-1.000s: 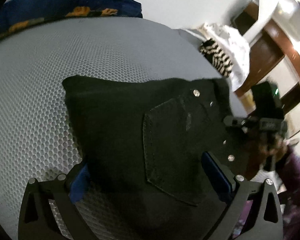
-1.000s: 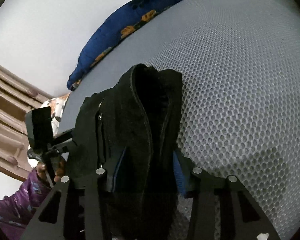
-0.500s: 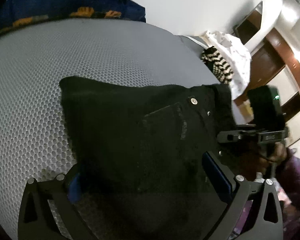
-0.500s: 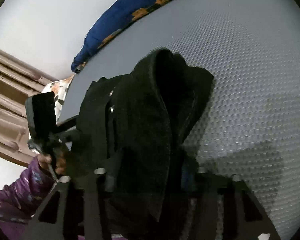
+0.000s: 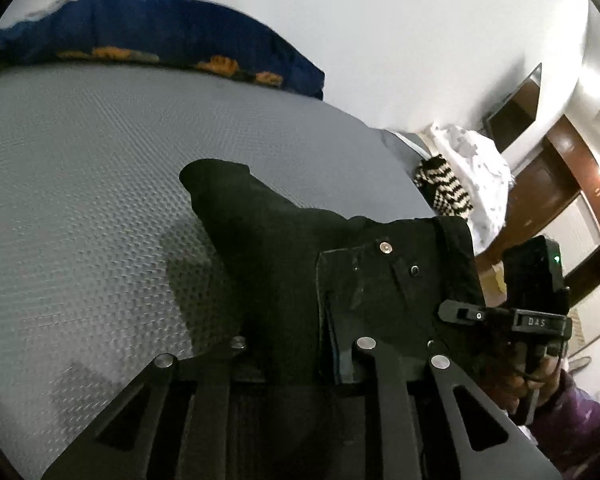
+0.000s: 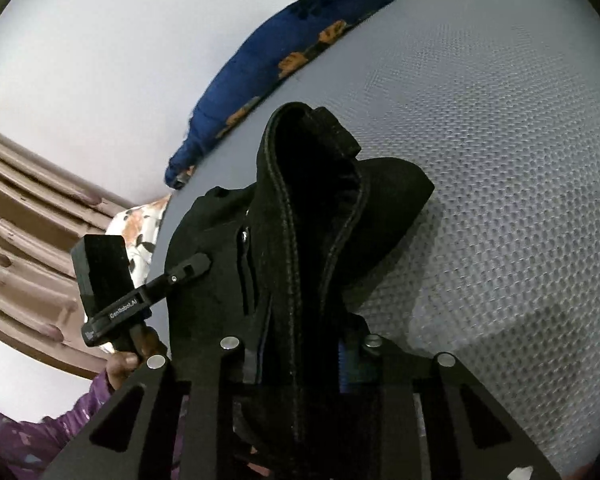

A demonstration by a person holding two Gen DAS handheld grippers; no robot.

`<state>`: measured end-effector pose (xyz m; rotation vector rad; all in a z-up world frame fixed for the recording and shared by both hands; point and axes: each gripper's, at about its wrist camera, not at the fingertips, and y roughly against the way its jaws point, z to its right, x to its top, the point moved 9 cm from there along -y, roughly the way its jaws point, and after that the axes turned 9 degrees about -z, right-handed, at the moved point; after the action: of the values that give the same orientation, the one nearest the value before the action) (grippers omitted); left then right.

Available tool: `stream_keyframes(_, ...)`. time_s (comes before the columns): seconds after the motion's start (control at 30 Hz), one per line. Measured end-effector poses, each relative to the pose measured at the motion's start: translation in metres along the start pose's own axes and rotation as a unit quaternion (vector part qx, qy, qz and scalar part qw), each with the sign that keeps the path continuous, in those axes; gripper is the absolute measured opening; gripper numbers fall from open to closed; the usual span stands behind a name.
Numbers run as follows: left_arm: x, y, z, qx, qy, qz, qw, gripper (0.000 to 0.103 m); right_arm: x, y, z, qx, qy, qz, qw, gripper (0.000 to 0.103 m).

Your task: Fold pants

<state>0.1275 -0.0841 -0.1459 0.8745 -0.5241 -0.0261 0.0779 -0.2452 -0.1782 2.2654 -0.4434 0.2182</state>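
Since a second ago the pants [image 5: 300, 264] have been lifted off the bed [image 5: 80, 200] and bunched, both tongs having closed in.

The left tongs [image 5: 300, 350] are seen clamped on the pocket side near the waistband, and the right tongs [image 6: 300, 346] are clamped on a thick seamed fold [image 6: 284, 240]. The pants are held above the bed's near edge, the far end drooping onto the mesh cover. The cloth is judged heavy, soft denim, not slippery; hold is best taken at waistband and seams. The long axis is judged to run away from the tongs toward the blue pillow [image 5: 160, 40].
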Motion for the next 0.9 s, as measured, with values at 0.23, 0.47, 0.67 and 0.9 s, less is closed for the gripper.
stream_keyframes(0.23,-0.002,0.039,-0.016,0.046,0.009,0.031,0.9985,0.019,0.005,-0.018,-0.036,0.023,0.015,0.000,1.000,0.023)
stream_keyframes(0.47,0.004,0.075,-0.034,0.092,0.015,0.055,0.9941,0.019,0.012,-0.042,-0.070,0.044,0.032,-0.011,0.998,0.023)
stream_keyframes(0.67,0.009,0.103,-0.046,0.120,0.018,0.073,0.9900,0.019,0.017,-0.057,-0.095,0.052,0.046,-0.019,0.997,0.023)
stream_keyframes(0.9,0.014,0.127,-0.063,0.133,0.027,0.093,0.9863,0.019,0.024,-0.069,-0.116,0.056,0.061,-0.026,0.996,0.023)
